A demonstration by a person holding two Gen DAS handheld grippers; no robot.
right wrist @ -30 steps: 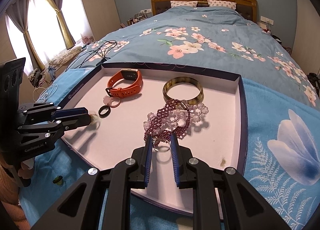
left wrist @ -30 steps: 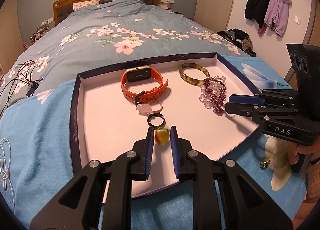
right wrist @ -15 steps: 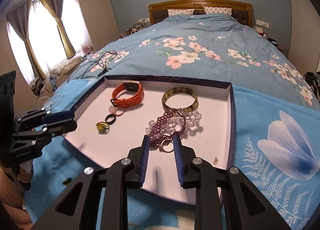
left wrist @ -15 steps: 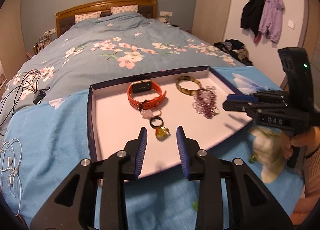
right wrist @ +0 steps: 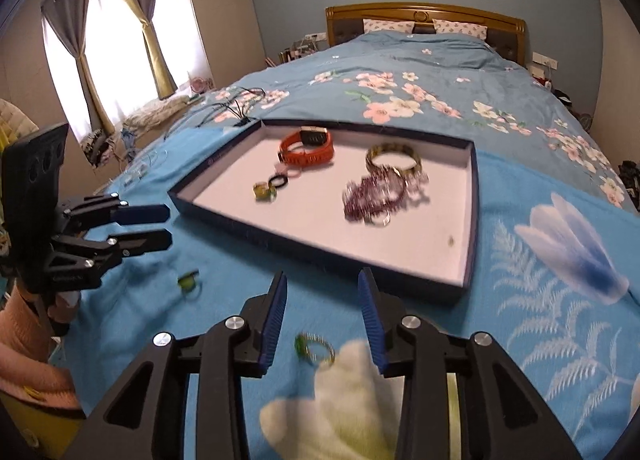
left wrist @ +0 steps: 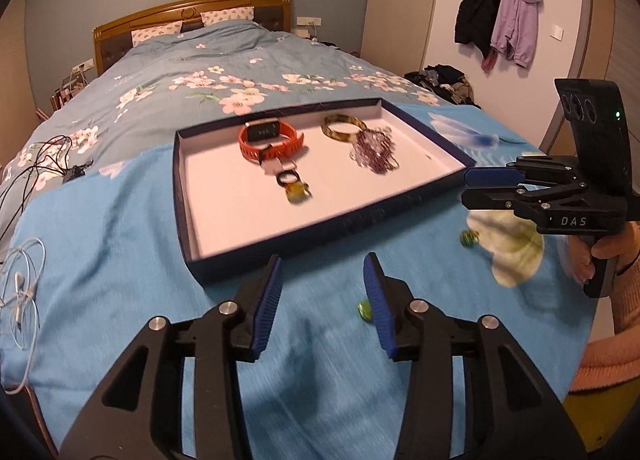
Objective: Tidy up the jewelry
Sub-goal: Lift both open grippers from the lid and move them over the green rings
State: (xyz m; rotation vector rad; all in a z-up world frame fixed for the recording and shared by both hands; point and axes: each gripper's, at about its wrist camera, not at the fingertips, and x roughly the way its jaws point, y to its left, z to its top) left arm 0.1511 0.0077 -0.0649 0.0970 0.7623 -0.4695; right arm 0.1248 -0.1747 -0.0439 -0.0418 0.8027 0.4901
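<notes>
Shallow dark-blue tray (left wrist: 320, 219) with a pale, smooth floor, flat on the blue blanket (left wrist: 120, 260) at the foot of the bed, serving as the collecting place for the jewelry. Inside it, toward the far edge: orange rubbery watch (left wrist: 270, 139), glossy tortoiseshell-patterned bangle (left wrist: 344, 127), tangled heap of purple and clear beads (left wrist: 374, 149) just in front of the bangle. Nearer the middle, small pieces lined up close together: pale pink ring, thin black ring (left wrist: 289, 178), chunky yellow-green ring (left wrist: 298, 192). Grouped by size, apparently, so that the small rings stay apart from the bulky bands.

Left gripper (left wrist: 322, 296) off the tray, over bare blanket near the front wall, jaws opening, nothing between them. Small green ring (left wrist: 364, 308) on the fabric just beside its right finger, likely the next pick. Right gripper (right wrist: 322, 312) likewise short of the tray, jaws opening and empty, with a gold-and-green ring (right wrist: 316, 348) on the blanket just below the gap between the blue ribbed pads. One more green ring (right wrist: 188, 282) loose on the blanket, nearer the left gripper.

Soft woven blanket, slightly yielding, so thin metal rings probably sink a little and call for a low, careful pinch. Three small pieces outside the tray, by this view; sorting well along but not done.
</notes>
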